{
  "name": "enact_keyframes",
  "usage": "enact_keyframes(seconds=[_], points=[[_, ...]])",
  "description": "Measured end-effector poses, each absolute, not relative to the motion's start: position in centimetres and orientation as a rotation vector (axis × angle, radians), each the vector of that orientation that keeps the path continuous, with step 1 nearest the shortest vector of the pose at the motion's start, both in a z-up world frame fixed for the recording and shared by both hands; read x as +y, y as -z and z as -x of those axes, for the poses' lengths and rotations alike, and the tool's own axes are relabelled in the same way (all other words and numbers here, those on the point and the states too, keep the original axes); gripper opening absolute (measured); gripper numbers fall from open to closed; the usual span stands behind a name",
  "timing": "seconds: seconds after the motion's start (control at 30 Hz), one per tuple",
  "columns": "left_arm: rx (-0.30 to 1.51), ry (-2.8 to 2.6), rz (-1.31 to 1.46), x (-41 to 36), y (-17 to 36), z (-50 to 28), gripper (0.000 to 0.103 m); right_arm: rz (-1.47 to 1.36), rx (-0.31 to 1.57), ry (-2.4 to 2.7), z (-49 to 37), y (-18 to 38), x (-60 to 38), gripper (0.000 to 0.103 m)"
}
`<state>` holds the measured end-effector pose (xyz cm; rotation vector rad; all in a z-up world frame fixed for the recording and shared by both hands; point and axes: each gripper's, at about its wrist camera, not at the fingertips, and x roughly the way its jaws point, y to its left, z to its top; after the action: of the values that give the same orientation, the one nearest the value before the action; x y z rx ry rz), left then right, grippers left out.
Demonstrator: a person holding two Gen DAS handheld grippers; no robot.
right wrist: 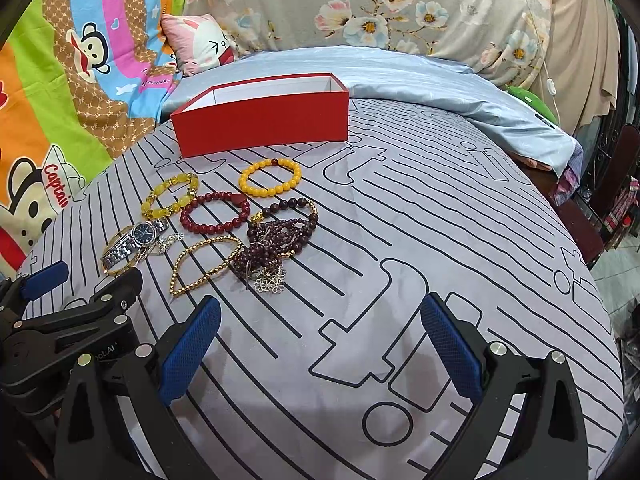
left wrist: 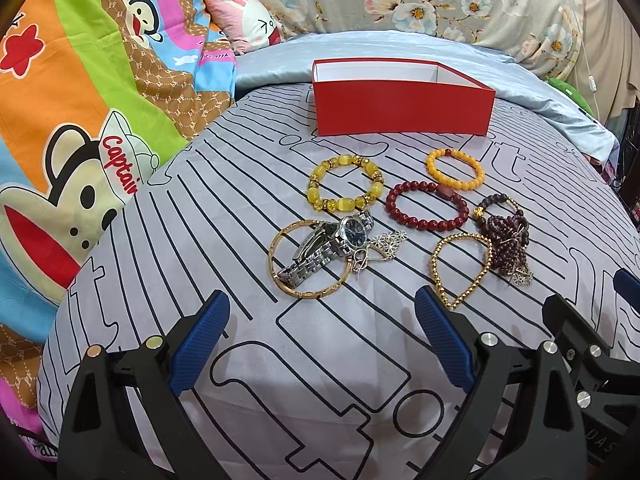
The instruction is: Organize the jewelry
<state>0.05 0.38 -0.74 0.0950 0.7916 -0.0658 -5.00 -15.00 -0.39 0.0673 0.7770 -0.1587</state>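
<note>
An open red box [left wrist: 402, 110] [right wrist: 262, 122] with white inside stands at the back of a grey patterned cloth. In front of it lie a yellow cat-eye bracelet [left wrist: 346, 183] [right wrist: 170, 196], an orange bead bracelet [left wrist: 455, 169] [right wrist: 270, 178], a red bead bracelet [left wrist: 427, 210] [right wrist: 215, 212], dark purple beads [left wrist: 505, 232] [right wrist: 276, 236], a gold bead chain [left wrist: 460, 268] [right wrist: 206, 266], a silver watch [left wrist: 330, 246] [right wrist: 134, 242] on a gold bangle [left wrist: 310, 260]. My left gripper [left wrist: 322, 310] is open, just short of the watch. My right gripper [right wrist: 320, 320] is open, right of the jewelry.
A colourful cartoon quilt [left wrist: 80, 120] [right wrist: 60, 100] lies left. A pale blue pillow [left wrist: 520, 76] [right wrist: 440, 84] and a floral cover [right wrist: 380, 8] lie behind the box. A small pink cushion [left wrist: 248, 20] sits at the back. The bed edge falls off at right [right wrist: 592, 264].
</note>
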Motion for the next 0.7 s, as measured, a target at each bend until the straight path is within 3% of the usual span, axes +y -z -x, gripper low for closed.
enact_keyframes(seconds=[0.7], points=[[0.795,0.075,-0.084,0.41,0.87,-0.11,0.091,-0.065,0.779,0.158,4.94,0.41,-14.94,0.098]])
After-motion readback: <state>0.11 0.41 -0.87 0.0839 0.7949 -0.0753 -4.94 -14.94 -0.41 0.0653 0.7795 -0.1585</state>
